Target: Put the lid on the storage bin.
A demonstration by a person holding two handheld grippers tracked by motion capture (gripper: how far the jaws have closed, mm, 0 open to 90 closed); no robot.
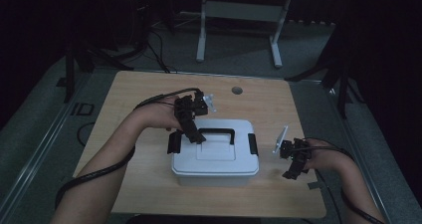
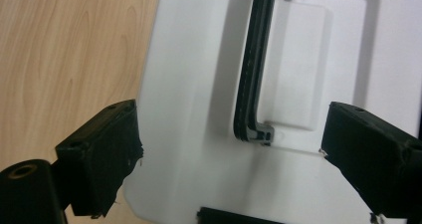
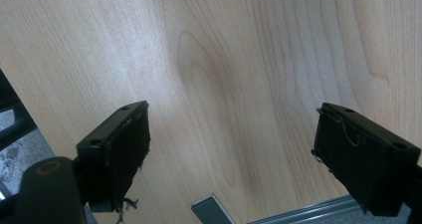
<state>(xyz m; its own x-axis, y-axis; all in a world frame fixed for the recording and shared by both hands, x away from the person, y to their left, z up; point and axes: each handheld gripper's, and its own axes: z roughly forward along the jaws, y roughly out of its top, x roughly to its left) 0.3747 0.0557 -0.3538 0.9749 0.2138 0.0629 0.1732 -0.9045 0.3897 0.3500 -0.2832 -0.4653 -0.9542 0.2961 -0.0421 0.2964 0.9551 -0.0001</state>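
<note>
The left hand-held gripper (image 1: 195, 134) hangs with its jaws spread wide directly over the white lidded box (image 1: 215, 154), the black handle (image 2: 251, 84) lying just ahead between them. The right hand-held gripper (image 1: 293, 170), jaws likewise apart and empty, hovers over bare tabletop (image 3: 239, 59), with the box off to its left.

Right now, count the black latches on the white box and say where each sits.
2. One latch is on the box's left end, below the left tool; the other latch is on its right end. Others may be hidden.
</note>
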